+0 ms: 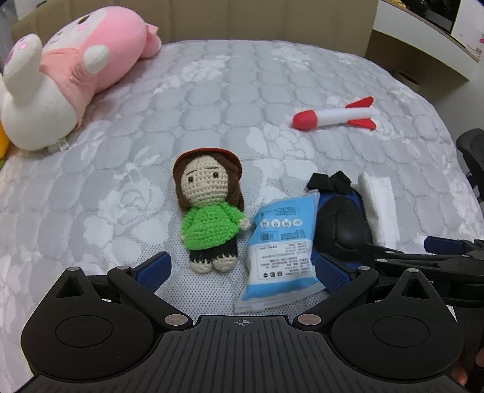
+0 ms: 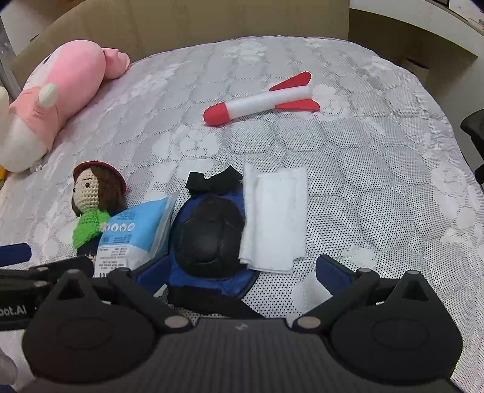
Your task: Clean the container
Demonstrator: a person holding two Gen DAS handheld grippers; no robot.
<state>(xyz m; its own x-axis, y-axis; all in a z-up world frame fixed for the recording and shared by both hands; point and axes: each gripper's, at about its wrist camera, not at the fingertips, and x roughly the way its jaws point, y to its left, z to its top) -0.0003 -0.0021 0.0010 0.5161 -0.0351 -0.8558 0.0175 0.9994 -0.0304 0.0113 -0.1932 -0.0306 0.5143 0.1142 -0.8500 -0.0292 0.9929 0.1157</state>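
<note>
Both the left gripper [image 1: 242,266] and right gripper [image 2: 242,269] stand wide, holding nothing. Doll [image 1: 208,211], packet [image 1: 279,241], pad [image 2: 208,238] and cloth [image 2: 273,220] crowd the near mattress [image 2: 378,181]; the rocket [image 2: 260,101] lies far.

Bare mattress [image 2: 378,187] right of folded cloth [image 2: 275,217]; doll [image 1: 208,208] crowds left.

Bed: grey quilted mattress [image 1: 242,99] with white floral pattern, filling most of the view. Headboard [image 1: 242,21]: beige, padded, along the far edge. White shelf unit [image 1: 423,39]: far right. Black chair [image 1: 472,157]: right edge, partly visible. Lighting: even, indoor.
</note>
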